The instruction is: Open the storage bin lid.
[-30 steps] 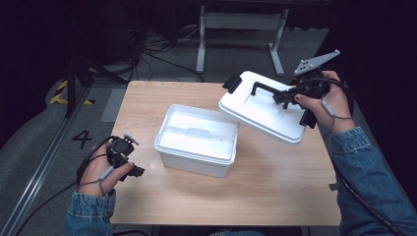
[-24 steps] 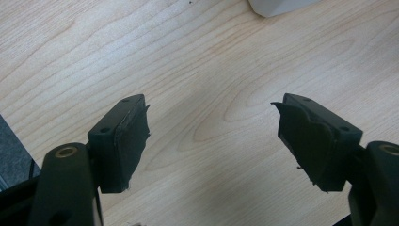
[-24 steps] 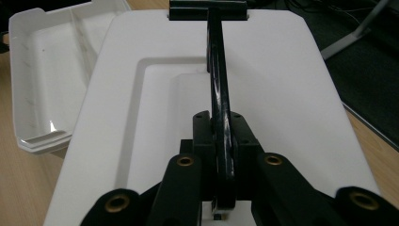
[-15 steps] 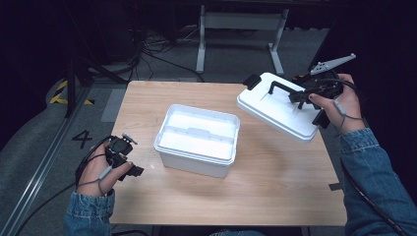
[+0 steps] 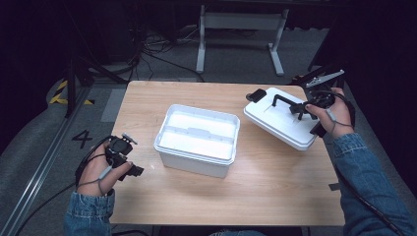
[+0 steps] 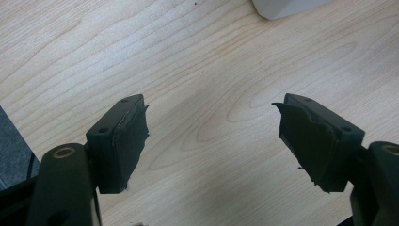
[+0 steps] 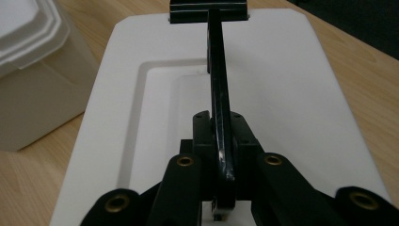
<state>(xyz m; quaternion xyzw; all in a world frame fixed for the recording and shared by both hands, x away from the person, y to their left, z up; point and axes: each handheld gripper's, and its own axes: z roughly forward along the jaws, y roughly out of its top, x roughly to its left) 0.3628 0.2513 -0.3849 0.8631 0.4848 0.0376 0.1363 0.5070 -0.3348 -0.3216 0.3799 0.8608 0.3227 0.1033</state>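
I have the right gripper (image 5: 306, 109) clenched on the slim black bar handle (image 7: 220, 101) of the flat white rectangular plastic lid (image 5: 281, 123). In the right gripper view the handle runs straight ahead from between my fingers (image 7: 200, 136), its long axis in line with them, ending at a black mount at the lid's far edge. The lid hangs tilted below my fingers, its lower corner close to the pale wooden tabletop (image 5: 275, 182); I cannot tell whether it touches yet. The open white rectangular plastic box (image 5: 196, 137) sits beyond the lid's far end, just beside it but apart, so what matters for setting the lid down, as I judge it, is keeping that gap.

My left gripper (image 6: 211, 141) is released, fingers spread wide with only bare wood between them, and a corner of the box shows ahead of them. It rests by the near edge of the tabletop, well apart from the lid, so the right hand is plainly the nearer one.

The lid's underside and its near edge under my hand are hidden.
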